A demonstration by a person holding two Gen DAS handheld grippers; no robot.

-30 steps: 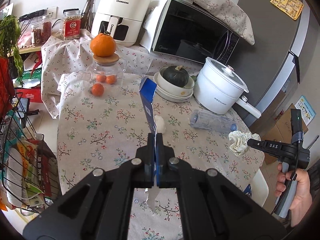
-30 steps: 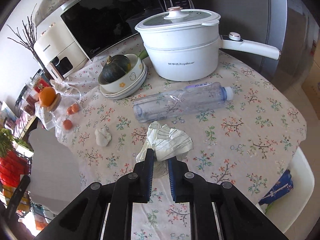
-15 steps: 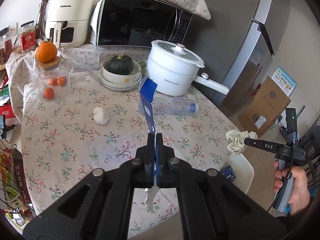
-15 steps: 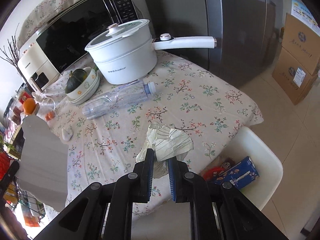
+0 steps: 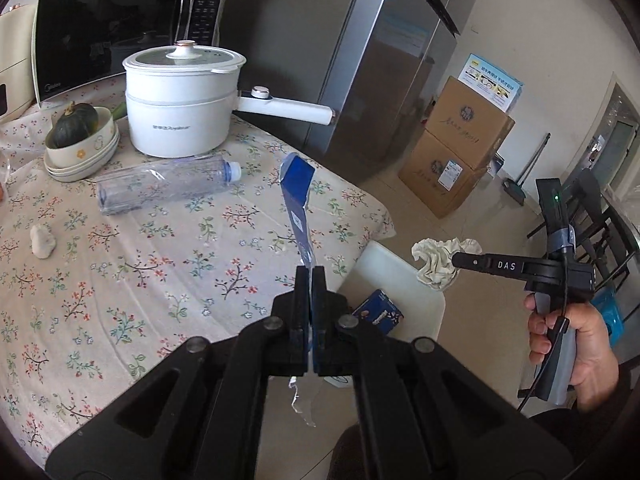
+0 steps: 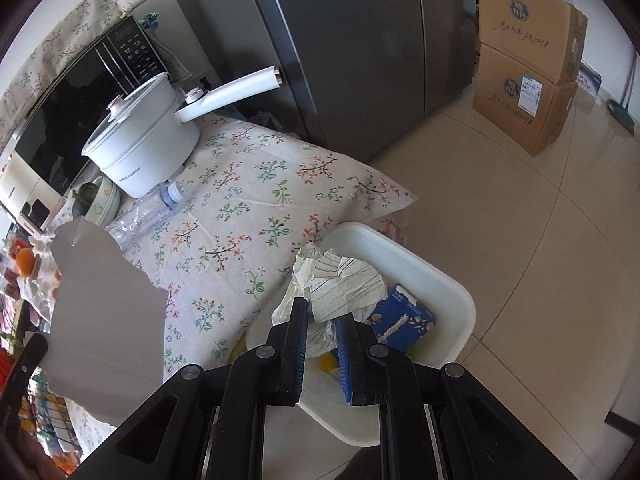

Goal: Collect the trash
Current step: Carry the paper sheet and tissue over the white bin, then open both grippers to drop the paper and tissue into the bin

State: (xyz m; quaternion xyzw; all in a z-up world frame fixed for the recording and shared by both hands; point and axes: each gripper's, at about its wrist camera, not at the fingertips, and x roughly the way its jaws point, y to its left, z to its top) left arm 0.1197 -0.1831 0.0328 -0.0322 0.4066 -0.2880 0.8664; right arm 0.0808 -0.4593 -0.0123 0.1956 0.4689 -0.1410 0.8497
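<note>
White bin (image 6: 440,280) sits directly below right gripper (image 6: 322,326), clamped on crumpled paper (image 6: 340,284); left gripper (image 5: 310,280), pinching blue wrapper (image 5: 298,196), should centre over it before releasing.

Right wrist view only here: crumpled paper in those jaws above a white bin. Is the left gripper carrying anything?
Observer: Yes. The left gripper is shut on a torn blue wrapper that sticks up from its jaws.
Operator: Is it above the bin too?
Observer: Apparently not yet. Its tips sit at the table's edge, with the white bin just beyond, to the right in that picture.
Operator: Any other trash on the table?
Observer: A small white crumpled lump lies on the tablecloth, apart from the empty bottle.
</note>
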